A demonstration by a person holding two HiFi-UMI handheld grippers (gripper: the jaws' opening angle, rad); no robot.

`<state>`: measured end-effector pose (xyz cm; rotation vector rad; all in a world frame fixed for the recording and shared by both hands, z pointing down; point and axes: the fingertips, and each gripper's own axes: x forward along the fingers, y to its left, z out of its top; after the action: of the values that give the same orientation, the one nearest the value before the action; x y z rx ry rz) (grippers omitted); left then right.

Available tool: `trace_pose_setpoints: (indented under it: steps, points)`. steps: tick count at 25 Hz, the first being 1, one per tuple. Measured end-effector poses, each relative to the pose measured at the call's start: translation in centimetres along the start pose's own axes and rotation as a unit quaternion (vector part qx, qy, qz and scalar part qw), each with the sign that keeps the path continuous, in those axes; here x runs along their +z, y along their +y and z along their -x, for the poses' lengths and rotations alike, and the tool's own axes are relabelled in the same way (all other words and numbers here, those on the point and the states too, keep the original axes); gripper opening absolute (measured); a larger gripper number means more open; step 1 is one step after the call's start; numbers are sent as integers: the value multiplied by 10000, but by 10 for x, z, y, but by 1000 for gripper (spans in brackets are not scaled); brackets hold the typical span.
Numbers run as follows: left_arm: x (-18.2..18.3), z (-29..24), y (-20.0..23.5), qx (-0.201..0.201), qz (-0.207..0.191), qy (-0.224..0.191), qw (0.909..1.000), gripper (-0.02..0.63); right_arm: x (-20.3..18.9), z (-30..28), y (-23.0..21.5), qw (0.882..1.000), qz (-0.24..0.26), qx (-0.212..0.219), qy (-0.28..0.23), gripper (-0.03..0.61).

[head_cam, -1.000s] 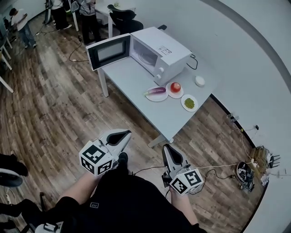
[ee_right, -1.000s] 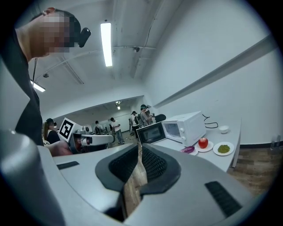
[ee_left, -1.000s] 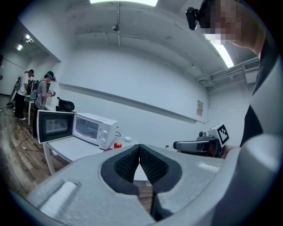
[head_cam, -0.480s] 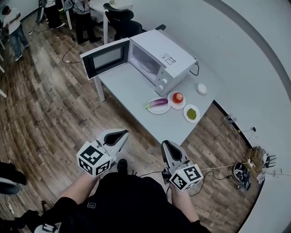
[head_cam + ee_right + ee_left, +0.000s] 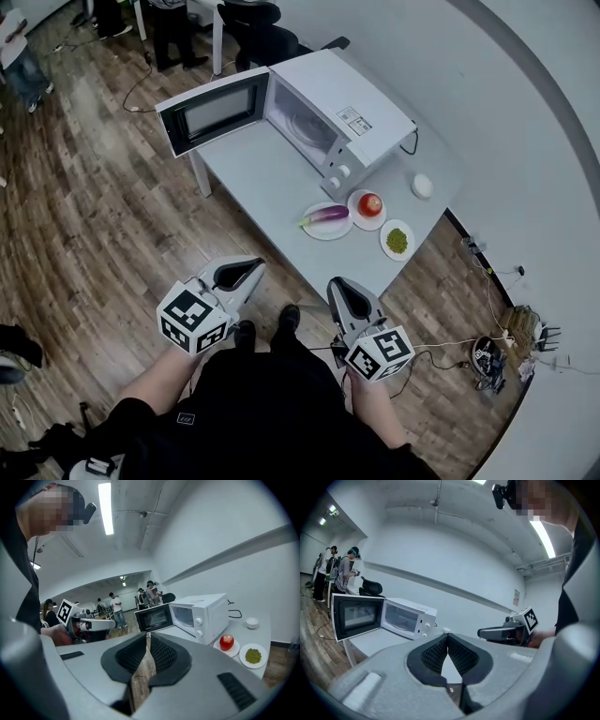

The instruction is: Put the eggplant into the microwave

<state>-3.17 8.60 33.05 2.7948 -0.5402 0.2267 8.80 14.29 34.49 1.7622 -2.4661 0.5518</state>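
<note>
A purple eggplant (image 5: 327, 215) lies on a white plate (image 5: 327, 228) near the front of the grey table (image 5: 272, 178). Behind it stands the white microwave (image 5: 347, 108), its door (image 5: 208, 112) swung wide open to the left; the microwave (image 5: 407, 617) also shows in the left gripper view and again, as the microwave (image 5: 201, 613), in the right gripper view. My left gripper (image 5: 251, 270) and right gripper (image 5: 338, 287) hang over the wooden floor, short of the table's near edge. Both are shut with nothing between the jaws. They point toward the table.
A red apple (image 5: 371, 203) on a plate and a plate of green food (image 5: 397, 240) sit right of the eggplant, with a small white bowl (image 5: 423, 186) behind. Cables and devices (image 5: 492, 352) lie on the floor at right. Several people (image 5: 173, 23) and a black chair (image 5: 253, 28) stand beyond the table.
Both grippers and the person have moved closer to the table; the table and microwave now sit nearer in the head view. The jaws stay shut.
</note>
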Motion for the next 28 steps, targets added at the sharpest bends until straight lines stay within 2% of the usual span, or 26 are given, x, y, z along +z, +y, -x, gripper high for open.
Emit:
trace_pose_setpoints:
  steps: [7,17,21,28]
  points:
    - [14,-47,18,264,4,-15,9997,9,12,-29,-53,9995,235,160,137,20]
    - [26,-119,28,799,88,-71,9967,9,23,-55,-124,9958,327,816,252,20]
    - [18,-139,25,825,36,67,9966,9,18,-61,-143,9946,375,925,270,21]
    - [-1,-162,42,699,24,298,9971,9,-7,-83,-166,9932,674,767,567,20]
